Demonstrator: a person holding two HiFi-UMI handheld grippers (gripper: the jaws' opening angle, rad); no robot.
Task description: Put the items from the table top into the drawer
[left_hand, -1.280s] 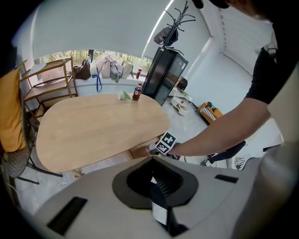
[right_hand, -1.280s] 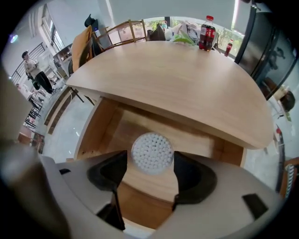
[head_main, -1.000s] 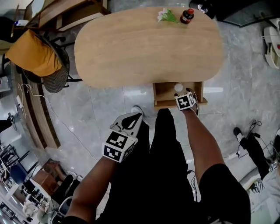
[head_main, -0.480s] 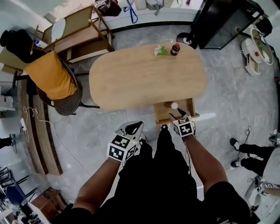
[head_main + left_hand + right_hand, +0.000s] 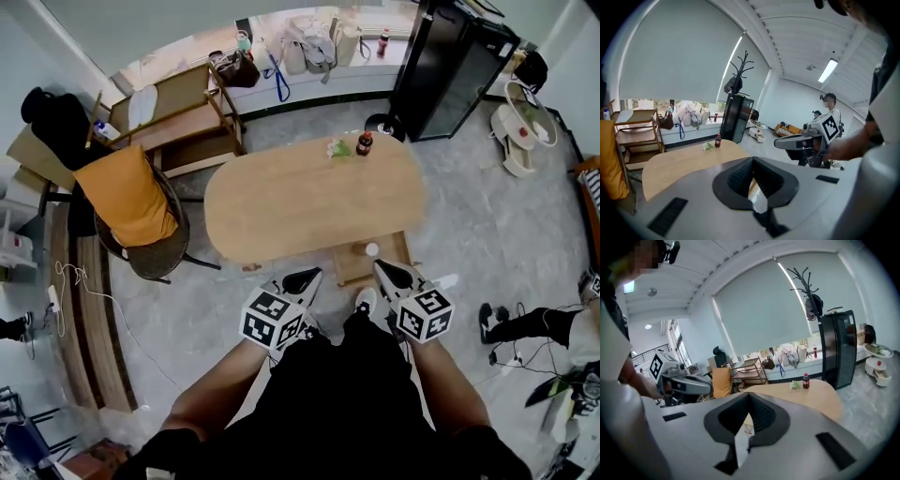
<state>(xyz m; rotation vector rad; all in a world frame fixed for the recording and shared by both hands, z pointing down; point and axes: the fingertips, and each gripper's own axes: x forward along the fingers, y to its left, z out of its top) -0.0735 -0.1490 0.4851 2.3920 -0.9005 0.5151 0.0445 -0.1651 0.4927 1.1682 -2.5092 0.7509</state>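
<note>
While a small white round item lies in the open wooden drawer under the oval wooden table's near edge, red-capped dark bottle and pale flower sprig sit at its far edge, not yet stowed. Left gripper and right gripper: clenched, empty.

Too small to ID: white obj in drawer. Ditto pale bundle by bottle, far end of table top.
</note>
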